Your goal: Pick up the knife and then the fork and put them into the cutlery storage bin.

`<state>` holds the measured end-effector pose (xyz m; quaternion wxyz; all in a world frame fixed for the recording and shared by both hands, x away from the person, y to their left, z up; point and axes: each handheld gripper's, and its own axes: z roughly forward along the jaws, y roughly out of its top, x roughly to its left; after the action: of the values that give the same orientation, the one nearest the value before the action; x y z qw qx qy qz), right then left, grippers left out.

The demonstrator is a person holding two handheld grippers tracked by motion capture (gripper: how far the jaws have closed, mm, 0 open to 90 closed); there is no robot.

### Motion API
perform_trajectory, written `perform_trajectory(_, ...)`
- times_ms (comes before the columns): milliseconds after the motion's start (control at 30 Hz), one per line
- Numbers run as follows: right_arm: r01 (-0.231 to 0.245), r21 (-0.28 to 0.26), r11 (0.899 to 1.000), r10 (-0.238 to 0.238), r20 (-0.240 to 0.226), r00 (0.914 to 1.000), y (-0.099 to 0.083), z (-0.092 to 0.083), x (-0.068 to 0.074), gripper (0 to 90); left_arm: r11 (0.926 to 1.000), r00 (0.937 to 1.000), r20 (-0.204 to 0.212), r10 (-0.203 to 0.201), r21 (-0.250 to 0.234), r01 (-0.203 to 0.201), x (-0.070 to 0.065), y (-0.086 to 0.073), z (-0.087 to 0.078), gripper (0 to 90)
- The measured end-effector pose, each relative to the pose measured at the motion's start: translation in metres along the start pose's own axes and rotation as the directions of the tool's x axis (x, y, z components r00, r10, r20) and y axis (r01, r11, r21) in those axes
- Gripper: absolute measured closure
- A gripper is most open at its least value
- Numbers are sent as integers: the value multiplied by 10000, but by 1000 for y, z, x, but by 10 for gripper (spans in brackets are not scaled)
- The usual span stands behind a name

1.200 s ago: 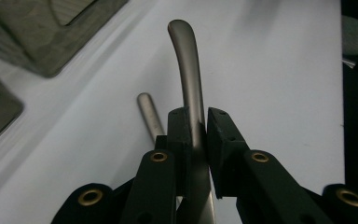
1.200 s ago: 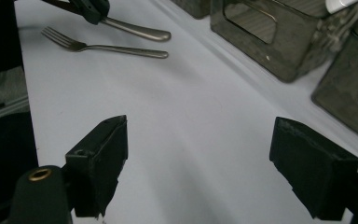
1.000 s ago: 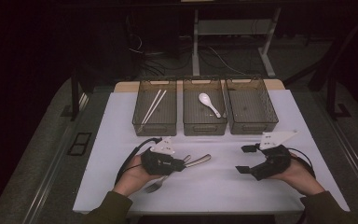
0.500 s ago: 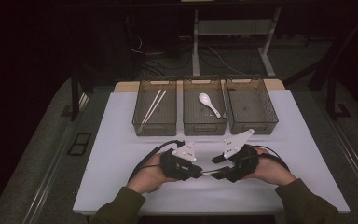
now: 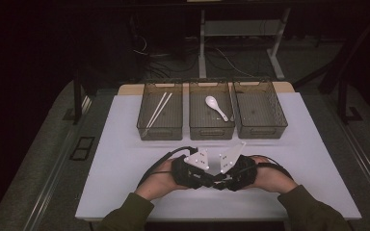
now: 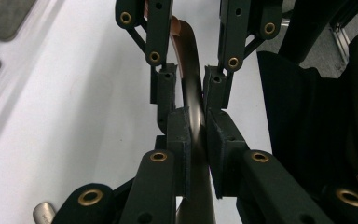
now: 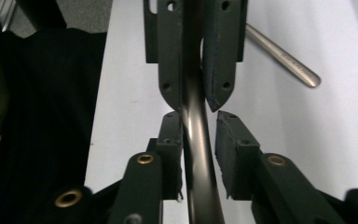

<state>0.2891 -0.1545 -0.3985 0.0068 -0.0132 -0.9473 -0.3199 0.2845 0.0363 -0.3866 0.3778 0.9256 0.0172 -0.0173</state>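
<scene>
A dark metal utensil handle (image 6: 193, 88) runs between both grippers at the front middle of the white table (image 5: 125, 144). My left gripper (image 6: 196, 114) is shut on it, both pads pressed on the handle. My right gripper (image 7: 198, 119) faces it tip to tip. Its jaws have just been closing around the same handle (image 7: 196, 154). One pad touches it and a narrow gap remains at the other. In the high view the left gripper (image 5: 206, 180) and the right gripper (image 5: 222, 181) meet, with a hand behind each.
Three clear bins stand at the back: the left bin (image 5: 150, 132) holds chopsticks (image 5: 159, 108), the middle bin (image 5: 211, 133) a white spoon (image 5: 216, 107), and the right bin (image 5: 262, 131) nothing. A silver utensil handle (image 7: 284, 58) lies on the table by the grippers.
The right hand has swung left and the left hand right, so the grippers now meet at the front middle. The right jaws have narrowed around the handle held by the left gripper.
</scene>
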Motion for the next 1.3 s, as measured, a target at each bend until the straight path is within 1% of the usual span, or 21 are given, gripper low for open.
perform_trajectory(67, 85, 56, 9999, -85, -69, 9999, 0, 1, 1, 755, 10000, 10000, 29, 62, 74, -62, 0, 0, 0, 791)
perform_trajectory(300, 410, 140, 9991, -407, -212, 9989, 1, 2, 5, 785, 9998, 9994, 305, 181, 79, -183, 0, -1, 1, 790)
perform_trajectory(367, 280, 141, 9995, -276, -268, 9993, 2, 2, 7, 787, 9998, 9990, 406, 187, 59, -190, 0, -2, 1, 789)
perform_trajectory(467, 190, 139, 9997, -186, -295, 9994, 1, 2, 6, 788, 9998, 9991, 369, 208, -33, -207, 1, -3, 1, 780)
perform_trajectory(500, 269, 90, 9996, -266, -302, 9992, 0, 2, 5, 788, 9999, 9998, 200, 99, -94, -97, 2, -3, 0, 757)
perform_trajectory(567, 137, 28, 9999, -136, -135, 9998, -2, 0, 3, 788, 9989, 9996, 59, -271, -370, 273, 3, -6, -5, 699)
perform_trajectory(600, 71, 7, 10000, -71, -75, 9999, -3, -2, 1, 788, 9980, 9992, -31, -410, -490, 408, 3, -7, -7, 642)
perform_trajectory(633, -22, 49, 10000, 22, -12, 10000, -4, -2, 0, 788, 9962, 9982, -137, -576, -658, 566, 3, -9, -10, 623)
perform_trajectory(667, -51, 35, 10000, 50, 109, 9999, -6, -4, -2, 788, 9955, 9979, -260, -597, -748, 576, 4, -12, -14, 596)
perform_trajectory(700, -206, -27, 9998, 207, 121, 9997, -8, -6, -3, 788, 9921, 9959, -336, -840, -964, 804, 4, -14, -17, 557)
perform_trajectory(733, -279, 7, 9996, 278, 230, 9993, -10, -8, -5, 788, 9887, 9942, -351, -1017, -1138, 971, 4, -18, -20, 544)
perform_trajectory(833, -371, -160, 9992, 377, 405, 9985, -15, -15, -10, 788, 9791, 9872, -726, -1418, -1570, 1291, 4, -30, -31, 487)
perform_trajectory(867, -519, -241, 9984, 530, 457, 9975, -17, -18, -11, 788, 9765, 9844, -924, -1500, -1695, 1329, 4, -35, -34, 466)
perform_trajectory(900, -547, -317, 9980, 564, 554, 9969, -20, -21, -13, 788, 9722, 9802, -1076, -1660, -1843, 1444, 4, -41, -37, 445)
perform_trajectory(967, -814, -458, 9956, 845, 705, 9939, -24, -27, -15, 788, 9638, 9724, -1202, -2001, -2029, 1732, 4, -50, -43, 423)
perform_trajectory(1033, -924, -617, 9938, 976, 877, 9914, -28, -34, -18, 788, 9515, 9642, -1297, -2315, -2368, 1966, 4, -58, -48, 391)
perform_trajectory(1067, -934, -616, 9937, 991, 986, 9902, -30, -36, -20, 788, 9463, 9584, -1396, -2490, -2456, 2101, 4, -61, -50, 385)
perform_trajectory(1167, -1332, -802, 9878, 1415, 1082, 9840, -35, -43, -22, 788, 9381, 9460, -1730, -2740, -2648, 2232, 2, -71, -55, 348)
perform_trajectory(1200, -1433, -836, 9861, 1524, 1146, 9817, -37, -46, -24, 788, 9311, 9393, -1815, -2913, -2790, 2348, 1, -74, -56, 331)
perform_trajectory(1267, -1568, -924, 9833, 1688, 1399, 9757, -41, -50, -27, 788, 9281, 9332, -1981, -2999, -2870, 2374, -1, -78, -60, 312)
perform_trajectory(1300, -1725, -1015, 9798, 1861, 1452, 9717, -43, -53, -27, 788, 9261, 9299, -2048, -3057, -2907, 2404, -3, -81, -62, 298)
